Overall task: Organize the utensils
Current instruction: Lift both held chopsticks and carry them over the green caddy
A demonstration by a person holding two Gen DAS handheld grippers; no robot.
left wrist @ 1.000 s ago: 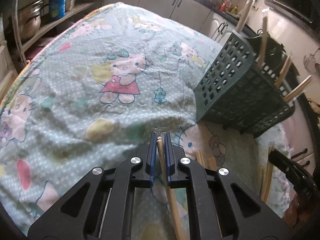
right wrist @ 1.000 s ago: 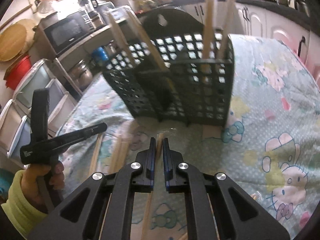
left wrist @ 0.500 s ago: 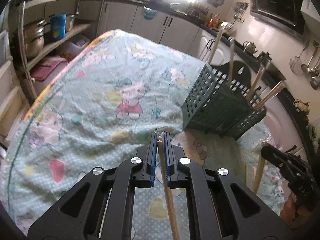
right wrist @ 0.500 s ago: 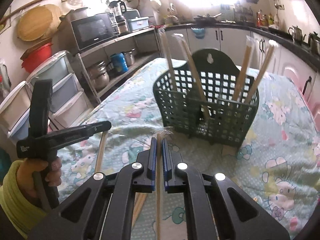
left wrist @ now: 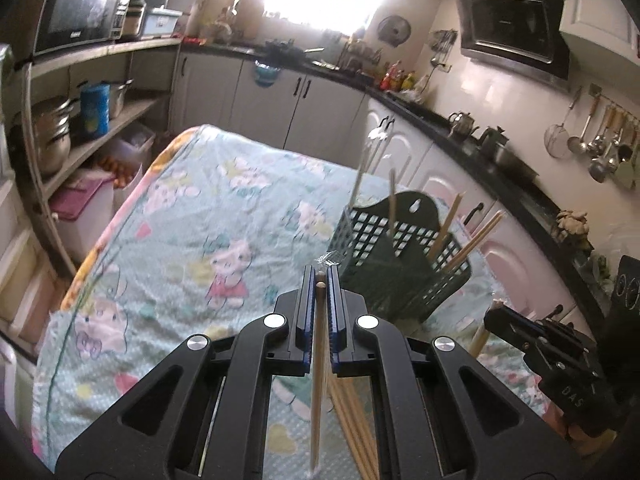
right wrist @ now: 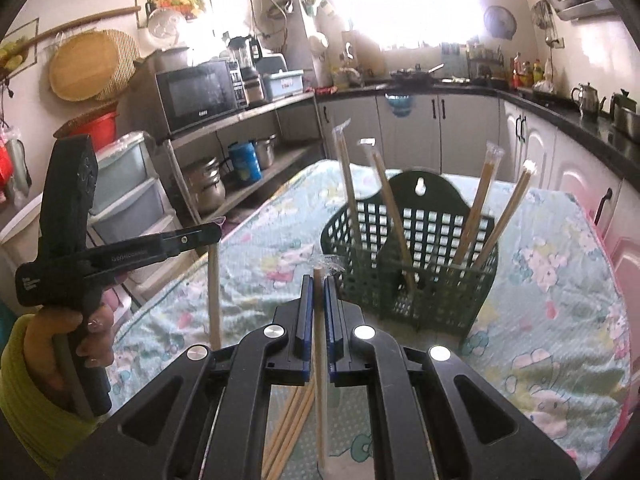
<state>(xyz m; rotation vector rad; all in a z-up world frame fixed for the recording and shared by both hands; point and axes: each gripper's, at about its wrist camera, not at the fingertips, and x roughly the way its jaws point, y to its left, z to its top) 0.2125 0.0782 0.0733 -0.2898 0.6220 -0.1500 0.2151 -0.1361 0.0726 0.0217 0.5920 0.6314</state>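
Observation:
A dark green slotted basket (right wrist: 412,248) stands on the cartoon-print tablecloth (right wrist: 560,280) with several wrapped chopstick pairs upright in it; it also shows in the left wrist view (left wrist: 404,256). My left gripper (left wrist: 320,276) is shut on a wrapped chopstick pair (left wrist: 318,380) hanging down from it. My right gripper (right wrist: 319,280) is shut on another wrapped chopstick pair (right wrist: 320,380). Both are raised above the table, short of the basket. More wrapped chopsticks (right wrist: 288,428) lie on the cloth below.
The left gripper and hand (right wrist: 80,248) appear at the left of the right wrist view, the right gripper (left wrist: 560,364) at the right of the left view. Shelves with pots (left wrist: 52,132) stand left of the table, cabinets (left wrist: 280,104) behind.
Both grippers have lifted up and back from the table, each carrying its chopstick pair. The basket now looks farther away and lower in both views.

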